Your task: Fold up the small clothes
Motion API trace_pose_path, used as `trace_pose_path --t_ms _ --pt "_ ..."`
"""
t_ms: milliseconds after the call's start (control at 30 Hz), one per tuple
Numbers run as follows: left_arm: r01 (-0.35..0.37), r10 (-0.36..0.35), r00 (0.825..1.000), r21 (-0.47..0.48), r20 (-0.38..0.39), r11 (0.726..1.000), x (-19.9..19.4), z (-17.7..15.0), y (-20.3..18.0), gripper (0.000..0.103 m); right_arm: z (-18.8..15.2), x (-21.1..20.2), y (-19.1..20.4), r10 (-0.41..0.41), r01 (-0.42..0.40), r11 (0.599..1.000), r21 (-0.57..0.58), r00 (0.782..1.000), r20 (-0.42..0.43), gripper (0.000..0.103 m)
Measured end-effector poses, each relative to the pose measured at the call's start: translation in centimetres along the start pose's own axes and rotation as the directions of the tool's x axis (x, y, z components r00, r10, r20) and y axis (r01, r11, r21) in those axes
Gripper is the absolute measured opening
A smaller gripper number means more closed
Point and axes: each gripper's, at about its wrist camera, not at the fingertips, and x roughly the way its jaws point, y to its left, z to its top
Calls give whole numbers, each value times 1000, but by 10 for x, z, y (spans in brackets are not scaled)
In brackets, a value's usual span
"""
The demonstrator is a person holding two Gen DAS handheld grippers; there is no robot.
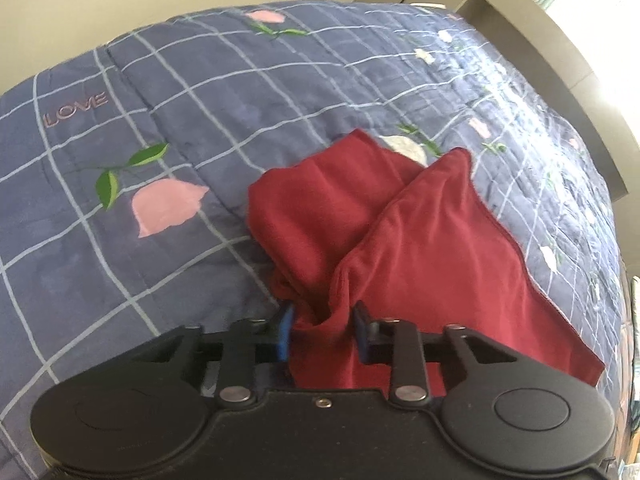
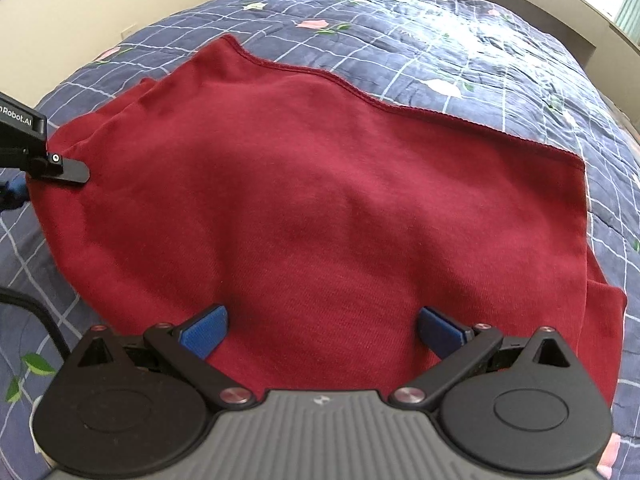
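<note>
One red garment [image 2: 320,200] on bedspread [image 1: 200,80], long axis seemingly left-right.

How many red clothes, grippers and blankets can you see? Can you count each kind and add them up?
Red clothes: 1, the red garment, bunched at one end between the jaws of the left gripper.
Grippers: 2, the left one and the right gripper, whose jaws stand wide over the cloth.
Blankets: 1, the blue checked blanket with pink flowers.
Total: 4
</note>
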Motion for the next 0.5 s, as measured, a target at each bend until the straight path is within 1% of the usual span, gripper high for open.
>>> trace_pose_path --t_ms 133,267,433,500 --pt "28 -29 999 30 28 999 -5 -1 -5 19 1 -4 -5 19 -19 1000 -7 1000 -3 103" --pt "24 -33 997 126 75 992 -14 -4 -17 17 0 -10 -10 11 -11 999 -30 1000 -11 103" --pt "20 -42 993 201 109 979 -26 -7 -32 16 -6 -27 -26 -36 36 999 -20 999 12 103" --pt "24 -59 990 252 132 967 -32 -8 -44 15 -9 -35 -38 -58 57 998 4 998 19 103"
